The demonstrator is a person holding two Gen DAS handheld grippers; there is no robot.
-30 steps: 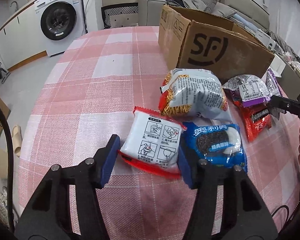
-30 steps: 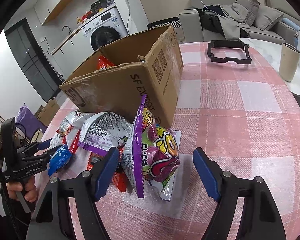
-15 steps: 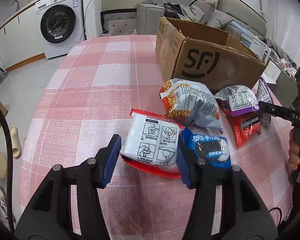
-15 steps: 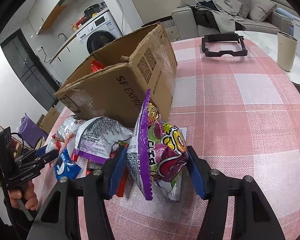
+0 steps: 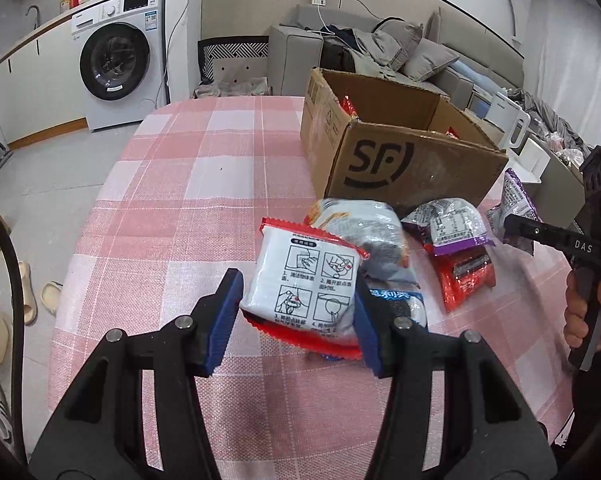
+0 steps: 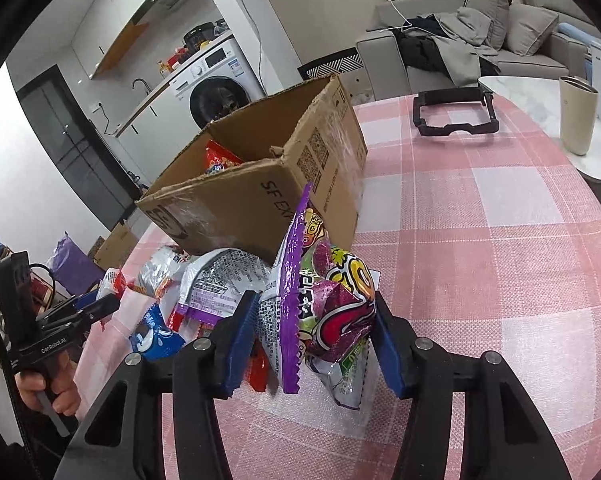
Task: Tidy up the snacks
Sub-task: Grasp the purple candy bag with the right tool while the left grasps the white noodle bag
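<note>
Snacks [image 5: 452, 224] crowd the box [image 5: 412, 160] edge; tablecloth [image 5: 188, 200] leftward lies bare.

I see a pink-and-white checked tabletop [image 5: 204, 184], a brown cardboard box [image 5: 400, 160] with a black logo, beside it a white, red-edged packet [image 5: 304, 288], and a purple packet [image 6: 324, 300] in blue-padded black tongs [image 6: 312, 340].

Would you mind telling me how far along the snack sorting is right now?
Partly done: at least one red packet already sits in the cardboard box. In hand: the left gripper holds a white-and-red packet, and the right gripper, its jaws just closing, grips a purple bag. Left: a blue cookie pack, a grey bag and others on the table.
</note>
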